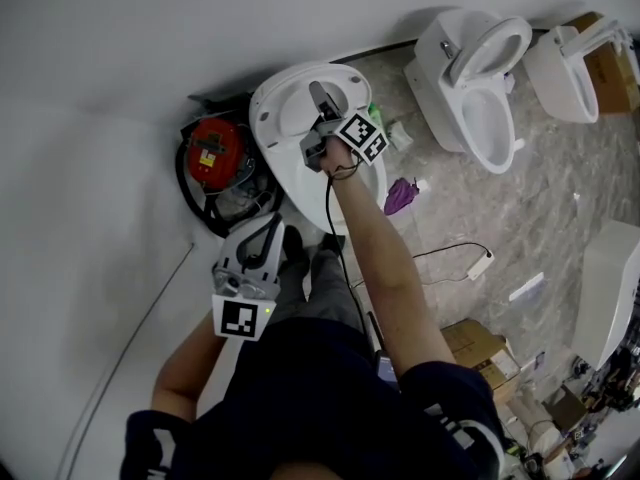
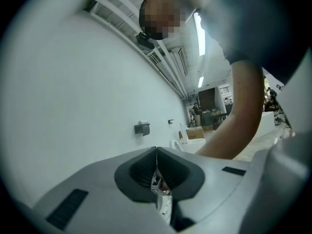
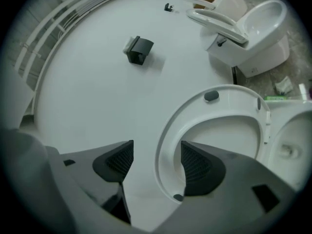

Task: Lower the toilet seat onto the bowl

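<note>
Seat (image 3: 234,95) raised | right tongs (image 3: 156,142) astride it (jaws apart) | left tongs (image 2: 156,150) closed

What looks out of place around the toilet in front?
The floor is cluttered. A crumpled purple cloth lies right of the toilet, a white power strip with its cable lies loose farther right, and a red machine with a black hose sits against the wall, left of the toilet.
</note>
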